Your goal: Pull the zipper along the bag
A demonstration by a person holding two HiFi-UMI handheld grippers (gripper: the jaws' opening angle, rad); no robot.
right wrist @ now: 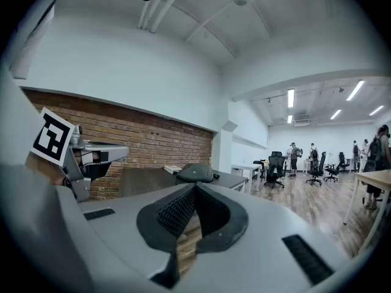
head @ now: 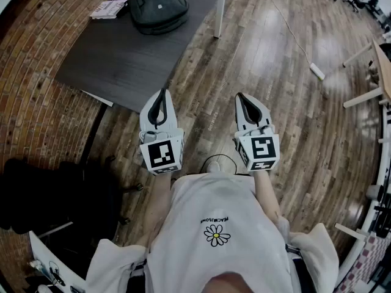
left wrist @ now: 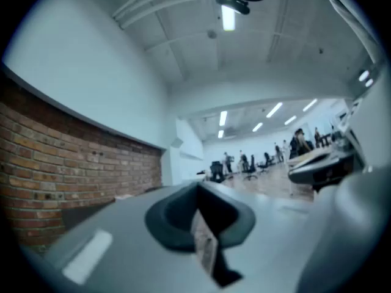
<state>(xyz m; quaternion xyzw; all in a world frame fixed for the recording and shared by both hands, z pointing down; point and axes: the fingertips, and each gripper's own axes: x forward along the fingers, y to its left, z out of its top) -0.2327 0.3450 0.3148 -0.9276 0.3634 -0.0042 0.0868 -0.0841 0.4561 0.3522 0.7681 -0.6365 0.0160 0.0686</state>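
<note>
A dark grey bag [head: 157, 5] lies on the dark table [head: 128, 60] at the far end of the head view, and it also shows as a low mound, the bag [right wrist: 194, 173], ahead in the right gripper view. Its zipper is too small to make out. My left gripper [head: 162, 93] and right gripper [head: 239, 96] are held side by side in front of my chest, over the wooden floor and well short of the table. Both are shut with nothing between the jaws, as the left gripper [left wrist: 198, 189] and right gripper [right wrist: 195, 188] close-ups show.
A small booklet [head: 109, 8] lies beside the bag. A white cable with a power strip [head: 317, 71] runs across the floor on the right. A black chair [head: 55, 194] stands at my lower left, by the brick wall. People and office chairs [right wrist: 317, 163] are far off.
</note>
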